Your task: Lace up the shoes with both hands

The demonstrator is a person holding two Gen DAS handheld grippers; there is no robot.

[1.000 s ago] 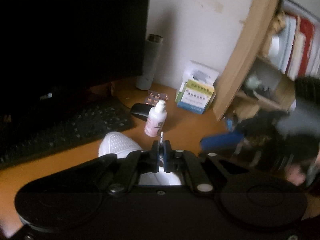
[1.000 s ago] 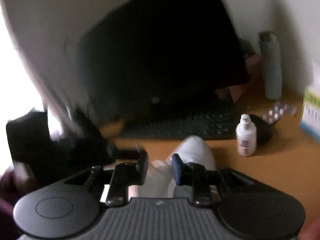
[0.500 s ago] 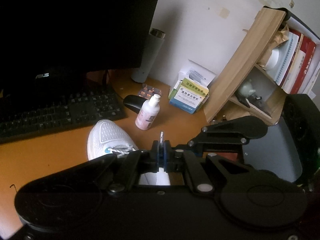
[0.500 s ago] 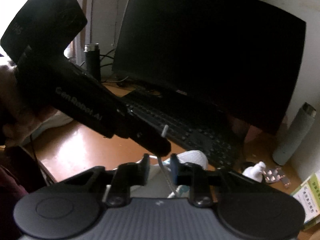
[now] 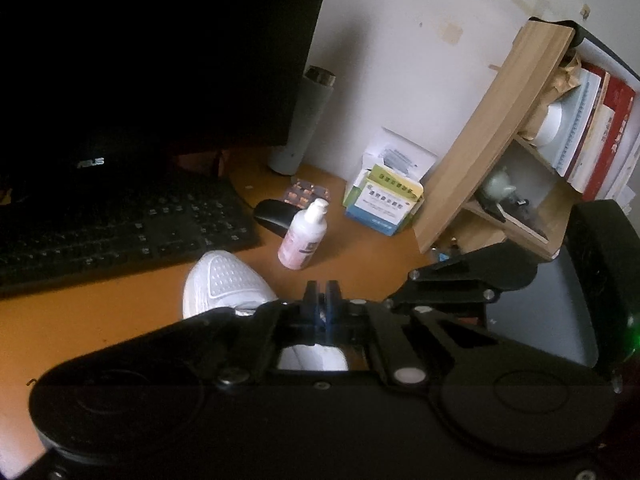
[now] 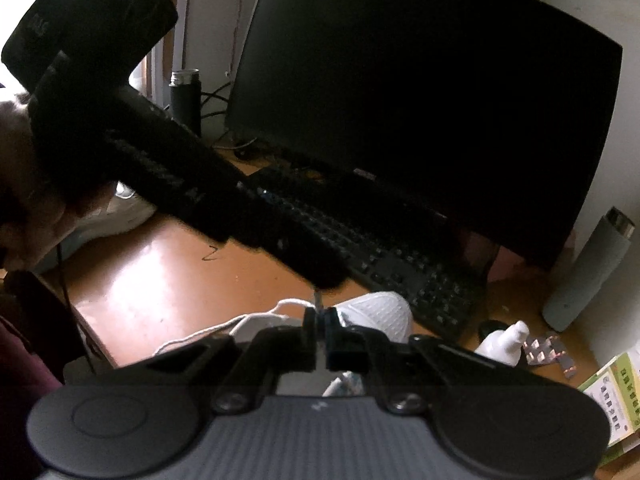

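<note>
A white shoe (image 5: 224, 280) lies on the orange desk with its toe toward the keyboard; it shows again in the right wrist view as the shoe (image 6: 376, 312). My left gripper (image 5: 322, 292) is shut just above the shoe, and only a pale sliver of lace shows between its pads. My right gripper (image 6: 320, 316) is shut on the white shoelace (image 6: 240, 322) close to its end. The lace tip (image 6: 318, 299) stands up from the right jaws to the underside of the left gripper's nose (image 6: 320, 276). The right gripper's body (image 5: 460, 276) fills the right of the left wrist view.
A black keyboard (image 5: 120, 228) and a dark monitor (image 6: 420, 100) stand behind the shoe. A pink-white bottle (image 5: 304, 236), a mouse (image 5: 274, 214), pill strips, medicine boxes (image 5: 384, 204), a grey flask (image 5: 308, 120) and a wooden shelf (image 5: 500, 140) crowd the right. A hand (image 6: 24, 184) holds the left gripper.
The right gripper swung in beside the left one and shut on the lace below it. The lace tip that stood above the left fingers no longer shows there.
</note>
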